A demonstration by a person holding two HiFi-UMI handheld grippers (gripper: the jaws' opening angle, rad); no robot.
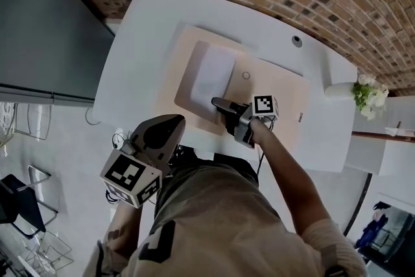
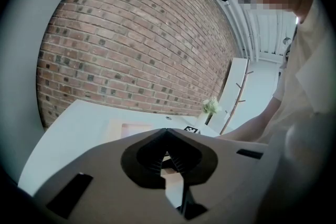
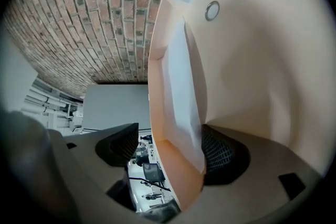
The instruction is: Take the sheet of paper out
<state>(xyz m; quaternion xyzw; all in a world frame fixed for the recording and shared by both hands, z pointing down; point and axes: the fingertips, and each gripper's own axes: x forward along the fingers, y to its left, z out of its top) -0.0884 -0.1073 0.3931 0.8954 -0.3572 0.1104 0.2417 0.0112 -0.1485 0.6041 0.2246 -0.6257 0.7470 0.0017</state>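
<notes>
The sheet of paper (image 1: 213, 78) is white and lies inside an open beige folder (image 1: 279, 94), flat on the white table (image 1: 142, 42). Most of its face shows, so it has not been taken out. In the right gripper view the sheet (image 3: 184, 86) sits between a thin raised beige layer on its left and the broad face of the folder (image 3: 252, 60) on its right, below the round snap button (image 3: 212, 10). The right gripper (image 3: 168, 149) has its jaws wide apart and straddles the near edge of the sheet and the raised layer. The ribbed pad on the right lies against or just beside the lower corner of the sheet; the other pad stands clear, with open background between it and the folder. Nothing is clamped. In the head view this gripper (image 1: 220, 107) points at the near edge of the sheet. The left gripper (image 2: 167, 136) has its jaws closed together on nothing and is held low, near the person's body (image 1: 170, 126), off the table. Judgement: the approach is made; closing on the sheet alone, drawing it free of the folder and, if needed, steadying the folder remain to be done.
</notes>
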